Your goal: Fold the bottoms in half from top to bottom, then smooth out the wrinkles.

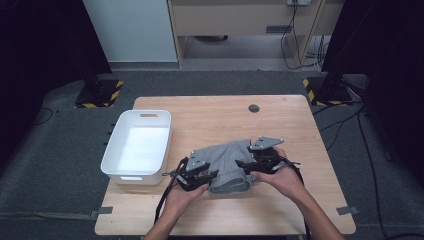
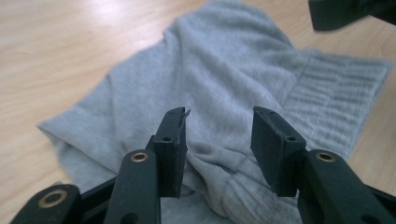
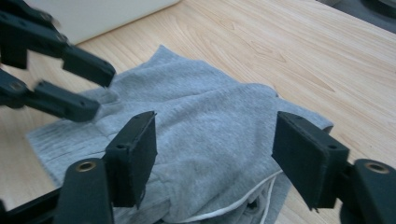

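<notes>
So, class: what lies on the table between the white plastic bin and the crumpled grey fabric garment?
Bare wooden tabletop, seen in the high view between white plastic bin and grey garment.

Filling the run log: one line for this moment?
left gripper open | right gripper open | crumpled grey fabric garment between them | wooden table

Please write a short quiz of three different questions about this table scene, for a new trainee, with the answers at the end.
1. True or false: the grey fabric garment lies inside the white plastic bin.
2. Multiple choice: on which side of the garment does the white bin stand in the high view? A) left B) right C) behind it
3. Short answer: does the left gripper or the right gripper press its jaws on the garment?

Key:
1. False. It lies crumpled on the light wooden table, beside the bin.
2. A.
3. Neither. Both stand open over the cloth, with a gap between the pads.
</notes>
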